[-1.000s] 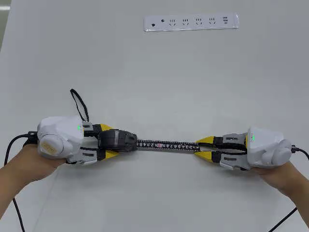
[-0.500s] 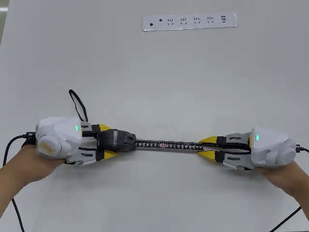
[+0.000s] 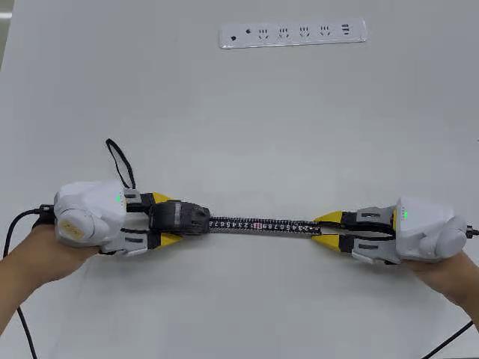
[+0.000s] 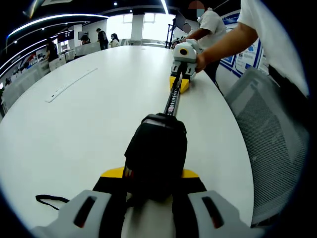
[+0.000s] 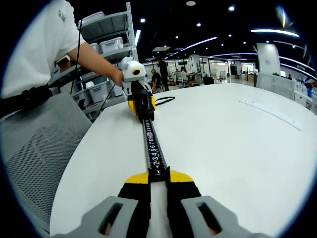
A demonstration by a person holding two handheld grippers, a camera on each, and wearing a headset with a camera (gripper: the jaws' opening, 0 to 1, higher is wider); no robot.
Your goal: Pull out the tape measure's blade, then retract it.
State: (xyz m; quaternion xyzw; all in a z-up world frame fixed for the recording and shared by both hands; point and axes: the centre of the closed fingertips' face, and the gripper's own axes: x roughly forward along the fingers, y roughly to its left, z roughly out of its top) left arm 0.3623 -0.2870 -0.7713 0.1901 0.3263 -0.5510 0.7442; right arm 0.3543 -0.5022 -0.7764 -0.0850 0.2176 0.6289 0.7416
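Observation:
A black tape measure case (image 3: 179, 217) sits between the yellow-tipped fingers of my left gripper (image 3: 166, 218), which is shut on it; the case (image 4: 156, 153) looms large in the left gripper view. Its wrist strap (image 3: 120, 160) trails behind on the table. The numbered blade (image 3: 262, 225) runs out to the right, just above the white table. My right gripper (image 3: 327, 230) is shut on the blade's end (image 5: 157, 173). Looking back along the blade (image 5: 151, 144) from the right gripper view, the case (image 5: 142, 108) and the left gripper (image 5: 140, 110) are at the far end.
A white power strip (image 3: 293, 33) lies at the table's far side. Cables trail from both grippers near the front edge (image 3: 22, 224). A grey mesh chair (image 5: 44, 148) stands beside the table, with shelving and people further off.
The right gripper has moved to the right with the blade's end, and more of the blade is out of the case. The left gripper and case have barely moved.

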